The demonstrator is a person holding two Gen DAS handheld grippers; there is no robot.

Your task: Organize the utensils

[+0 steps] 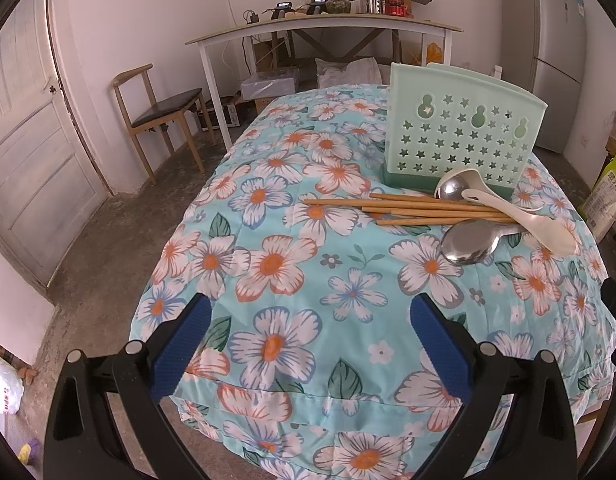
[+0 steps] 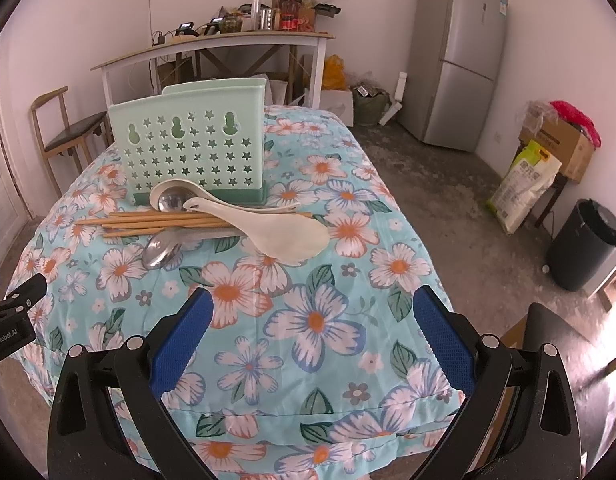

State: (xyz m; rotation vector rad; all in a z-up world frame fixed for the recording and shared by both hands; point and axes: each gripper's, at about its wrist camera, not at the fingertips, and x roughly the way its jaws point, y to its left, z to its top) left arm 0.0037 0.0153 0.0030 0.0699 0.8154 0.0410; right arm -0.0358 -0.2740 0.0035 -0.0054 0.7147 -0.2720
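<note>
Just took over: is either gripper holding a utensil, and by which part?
Nothing is held. The left gripper and right gripper are both open above the tablecloth.

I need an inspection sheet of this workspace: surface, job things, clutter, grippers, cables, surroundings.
Surface: floral cloth covers the table.
Job's things: green utensil holder upright; chopsticks, white rice paddle, white ladle and metal spoons piled in front of it.
Clutter: nothing seen on the cloth.
Grippers: left gripper and right gripper open, holding nothing.
Cables: one hangs on the wall behind the side table.
Surroundings: chair, fridge, bin.
</note>
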